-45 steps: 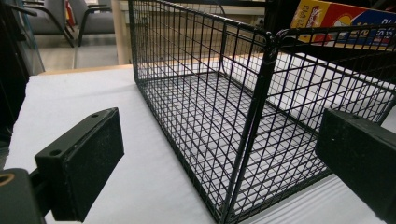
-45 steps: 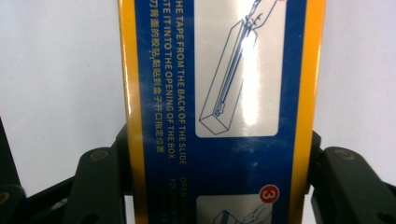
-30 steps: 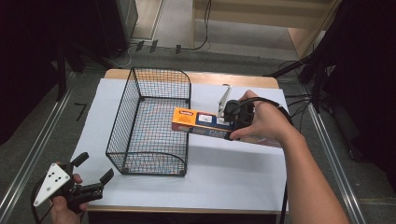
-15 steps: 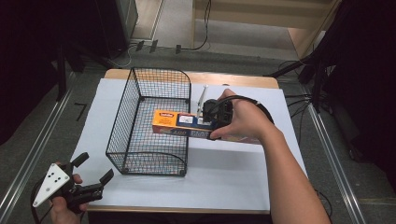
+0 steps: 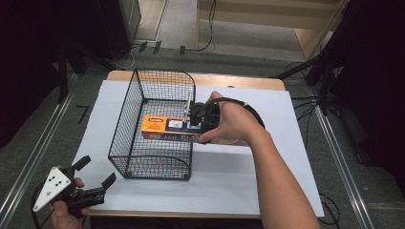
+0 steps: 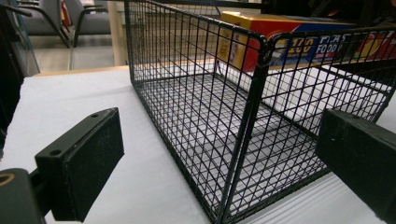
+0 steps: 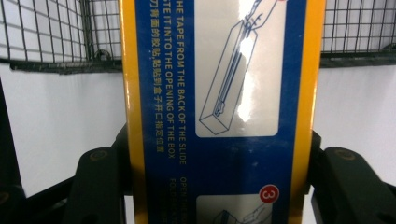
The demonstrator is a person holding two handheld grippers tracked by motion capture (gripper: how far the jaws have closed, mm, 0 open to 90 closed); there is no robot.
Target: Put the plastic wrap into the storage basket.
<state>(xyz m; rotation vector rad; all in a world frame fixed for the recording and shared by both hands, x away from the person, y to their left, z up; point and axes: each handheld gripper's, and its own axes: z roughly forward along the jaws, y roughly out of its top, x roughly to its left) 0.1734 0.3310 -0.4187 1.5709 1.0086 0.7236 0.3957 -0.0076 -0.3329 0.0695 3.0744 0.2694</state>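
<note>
The right hand-held gripper was clamped across the narrow width of the long yellow-and-blue cardboard box, one jaw pressed on each long side, as seen in the right gripper view. That crosswise grip was probably picked so the box could be kept level and steered lengthwise. The box was held above the right wall of the black wire-mesh basket, its far end already poking in over the basket, nothing set down yet, so a drop into the basket looked like the plan. The left hand-held gripper was parked with jaws wide apart and empty at the near left corner of the white-covered counter, well apart from the basket, presumably kept out of the way.
</note>
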